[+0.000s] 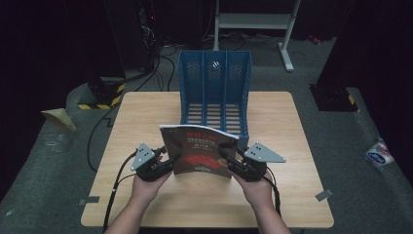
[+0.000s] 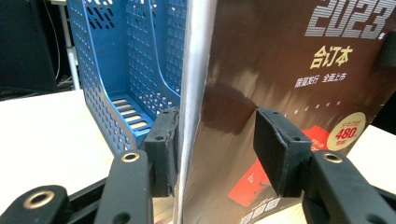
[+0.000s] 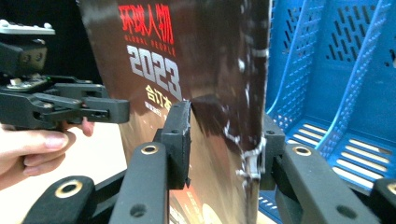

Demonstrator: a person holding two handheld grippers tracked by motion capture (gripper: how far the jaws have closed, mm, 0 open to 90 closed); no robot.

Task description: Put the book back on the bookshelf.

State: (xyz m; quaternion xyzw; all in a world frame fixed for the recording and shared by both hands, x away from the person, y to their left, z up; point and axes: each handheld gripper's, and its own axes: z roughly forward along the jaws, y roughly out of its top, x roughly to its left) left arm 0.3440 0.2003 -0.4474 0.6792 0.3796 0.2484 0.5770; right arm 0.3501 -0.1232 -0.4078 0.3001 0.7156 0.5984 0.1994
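Note:
A thick dark magazine (image 1: pixel 202 151) with a red title and "2023" on its cover stands upright over the wooden table (image 1: pixel 146 112), just in front of a blue three-slot file rack (image 1: pixel 214 92). My left gripper (image 1: pixel 170 159) is shut on its left edge. In the left gripper view one pad sits on the silvery spine and the other on the cover of the magazine (image 2: pixel 280 70), with the gripper (image 2: pixel 219 151) astride it. My right gripper (image 1: pixel 226 159) is shut on the opposite edge. In the right gripper view the gripper (image 3: pixel 224 140) clamps the scuffed edge of the magazine (image 3: pixel 196 56).
The rack (image 2: pixel 126 70) is empty, and its slots (image 3: pixel 336 70) open toward me. The left gripper (image 3: pixel 70 107) and a hand's fingers appear beyond the cover. On the floor lie cables, a cardboard piece (image 1: pixel 58 119) and a bag (image 1: pixel 380 153). A white frame (image 1: pixel 253 19) stands behind.

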